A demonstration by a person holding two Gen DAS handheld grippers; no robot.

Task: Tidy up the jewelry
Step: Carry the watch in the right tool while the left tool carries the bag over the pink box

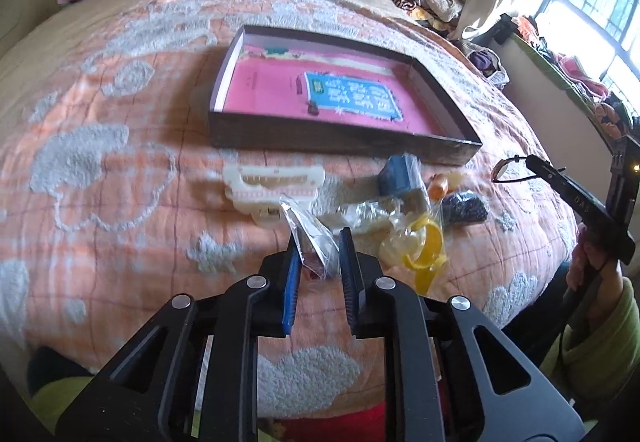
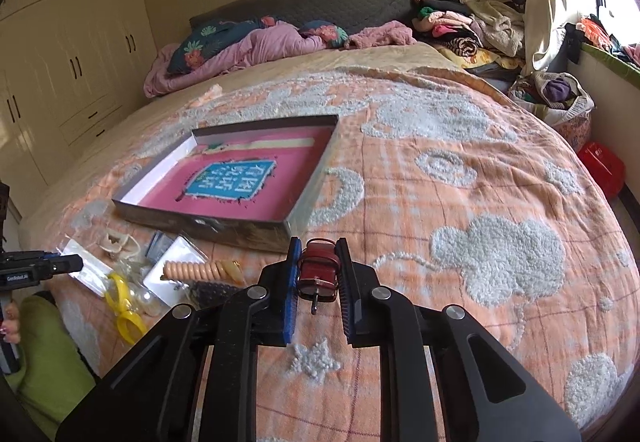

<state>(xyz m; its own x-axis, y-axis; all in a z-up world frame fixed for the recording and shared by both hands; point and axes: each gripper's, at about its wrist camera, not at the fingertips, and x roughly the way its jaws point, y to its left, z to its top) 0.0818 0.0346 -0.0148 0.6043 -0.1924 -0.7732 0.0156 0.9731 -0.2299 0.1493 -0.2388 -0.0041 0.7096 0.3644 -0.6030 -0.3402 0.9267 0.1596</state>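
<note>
Left gripper point(image 1: 319, 242) low over the orange bedspread point(image 1: 120, 170), on the near side of the shallow box point(image 1: 344, 146), fingers narrowed onto a small clear plastic bag point(image 1: 316, 238) with something dark red at its bottom; hard to tell what is inside. Just short of the box's near wall, toward its left end, a cream plastic piece point(image 1: 276, 186). Further right along that wall, a loose pile: a blue-grey packet point(image 1: 396, 174), crumpled clear bags point(image 1: 368, 214), a yellow ring point(image 1: 428, 246) at the pile's near edge, a dark beaded item point(image 1: 466, 206) toward the box's right corner. Inside the box, only a pink liner with a blue panel point(image 1: 352, 94) and one tiny dark object on it, too small to identify. Right gripper point(image 2: 318, 266) lifted off the bedspread, just off the box's near right corner, fingers closed most of the way on a small dark-red barrel-shaped trinket point(image 2: 318, 272) with a metal clasp hanging from it.
</note>
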